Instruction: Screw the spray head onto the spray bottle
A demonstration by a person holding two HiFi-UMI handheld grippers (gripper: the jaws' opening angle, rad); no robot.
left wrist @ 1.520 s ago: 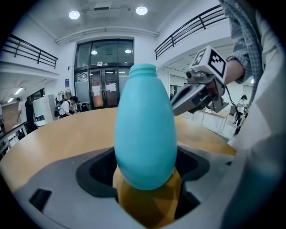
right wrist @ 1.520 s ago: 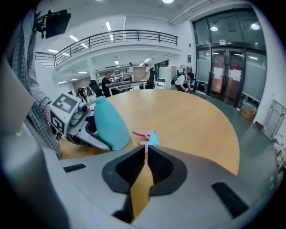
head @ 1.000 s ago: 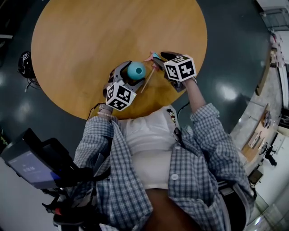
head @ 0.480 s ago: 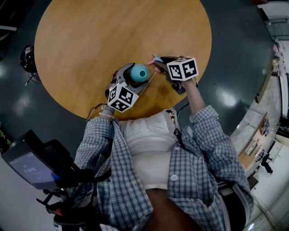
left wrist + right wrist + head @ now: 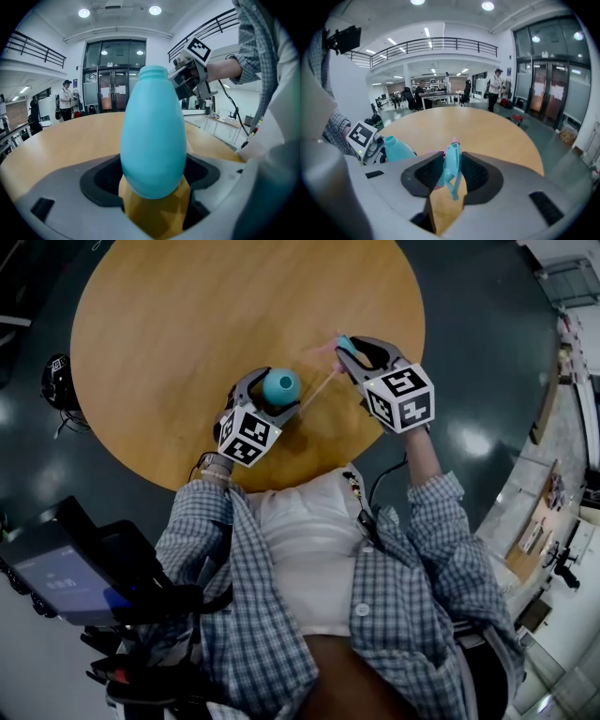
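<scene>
Between the fingers (image 5: 474,172) of the right gripper (image 5: 451,160), which have just been closing, the spray head (image 5: 452,168) is pinched: pale turquoise, pink at the nozzle tip, trigger hanging down. A thin tube (image 5: 319,388) slants from it toward the spray bottle (image 5: 153,136). The left gripper (image 5: 152,180) clamps the belly of the turquoise, egg-shaped bottle, which is upright with its neck open, over the round wooden bench (image 5: 187,315).

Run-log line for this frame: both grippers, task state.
left gripper: shut on upright spray bottle | right gripper: fingers just closed further on spray head | state: head off bottle
</scene>
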